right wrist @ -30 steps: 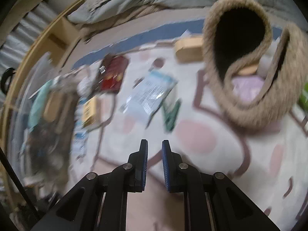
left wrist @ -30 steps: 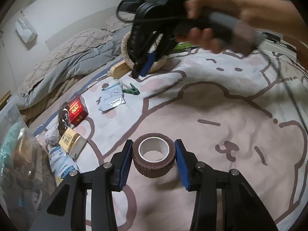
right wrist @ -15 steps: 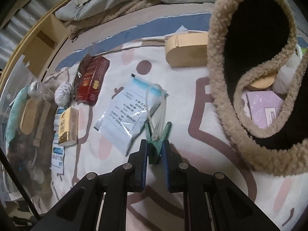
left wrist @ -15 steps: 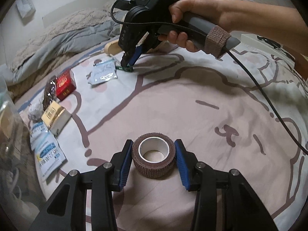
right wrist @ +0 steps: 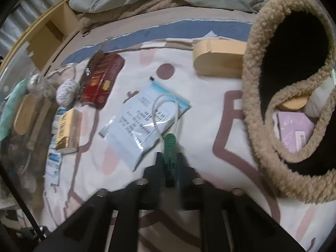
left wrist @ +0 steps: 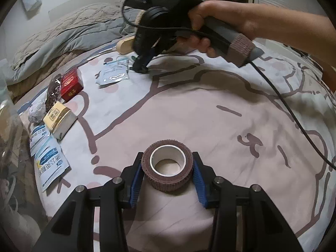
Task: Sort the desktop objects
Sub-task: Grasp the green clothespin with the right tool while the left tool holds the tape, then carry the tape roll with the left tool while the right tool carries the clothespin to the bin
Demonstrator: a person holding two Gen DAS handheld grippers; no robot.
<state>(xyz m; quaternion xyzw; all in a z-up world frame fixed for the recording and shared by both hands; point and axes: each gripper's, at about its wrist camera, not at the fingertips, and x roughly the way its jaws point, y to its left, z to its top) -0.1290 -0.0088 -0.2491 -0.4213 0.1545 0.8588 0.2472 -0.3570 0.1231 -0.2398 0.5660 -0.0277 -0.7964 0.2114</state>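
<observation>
A brown bandage roll (left wrist: pixel 167 166) stands on the bear-print sheet between the blue pads of my left gripper (left wrist: pixel 167 173), which touch its sides. My right gripper (right wrist: pixel 170 163) is down on the sheet with a green clip (right wrist: pixel 169 147) between its fingers; the image is blurred there. In the left wrist view the right gripper (left wrist: pixel 142 64) is held by a hand at the far side, its tips beside a white sachet (left wrist: pixel 113 73). The fuzzy tan basket (right wrist: pixel 260 109) lies to the right of the clip.
A clear-and-blue sachet (right wrist: pixel 145 119) with a thin tube lies left of the clip. A red box (right wrist: pixel 101 82), a yellow box (right wrist: pixel 67 130), a foil ball (right wrist: pixel 65 93) and blue packets (left wrist: pixel 47 159) sit along the left edge. A wooden case (right wrist: pixel 218 59) lies behind. The basket holds a purple box (right wrist: pixel 294 132).
My right gripper has moved forward so the green clip now sits between its fingers. The left gripper's pads have closed in against the bandage roll.
</observation>
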